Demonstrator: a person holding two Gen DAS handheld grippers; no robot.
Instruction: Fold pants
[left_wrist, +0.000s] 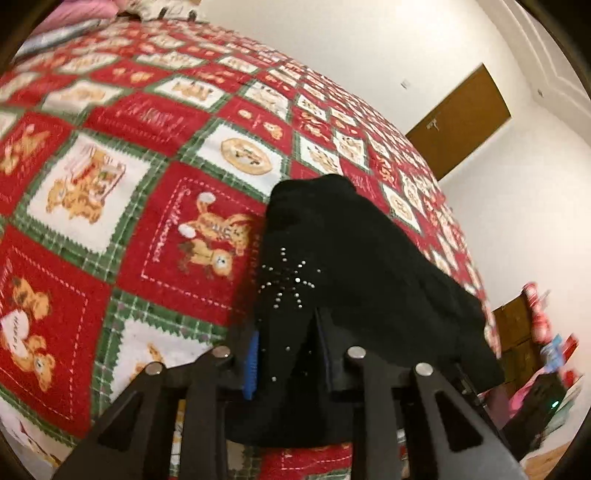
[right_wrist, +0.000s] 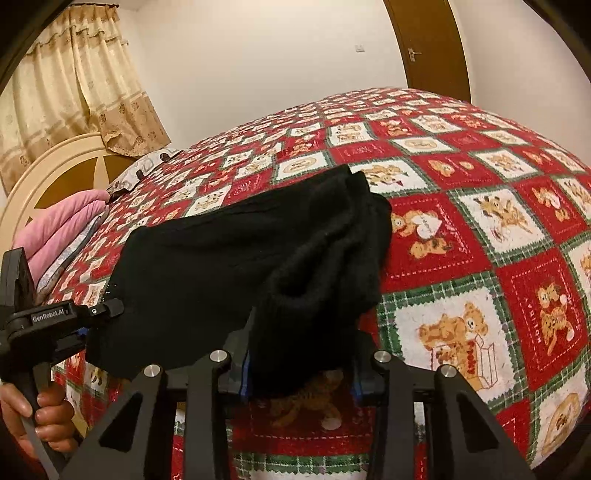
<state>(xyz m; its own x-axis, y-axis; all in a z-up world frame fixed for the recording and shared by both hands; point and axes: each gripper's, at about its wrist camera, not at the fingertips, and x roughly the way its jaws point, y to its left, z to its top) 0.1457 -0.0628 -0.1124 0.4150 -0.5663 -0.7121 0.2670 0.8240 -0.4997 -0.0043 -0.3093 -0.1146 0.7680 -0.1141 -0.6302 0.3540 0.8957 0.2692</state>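
Black pants (left_wrist: 354, 266) with a small rhinestone star lie bunched on a red, white and green teddy-bear quilt (left_wrist: 110, 155). My left gripper (left_wrist: 288, 354) is shut on the near edge of the pants; black cloth fills the gap between its fingers. In the right wrist view the pants (right_wrist: 229, 251) hang as a folded heap, lifted at the near side. My right gripper (right_wrist: 301, 373) is shut on another part of that edge. The left gripper (right_wrist: 107, 308) shows at the far left, held by a hand and pinching the pants' left corner.
The quilt (right_wrist: 480, 206) covers a bed. A pink pillow (right_wrist: 62, 225) and a cream headboard (right_wrist: 55, 166) stand at the left. A brown door (right_wrist: 428, 44), curtains (right_wrist: 74, 85) and a cluttered brown cabinet (left_wrist: 517, 332) lie beyond the bed.
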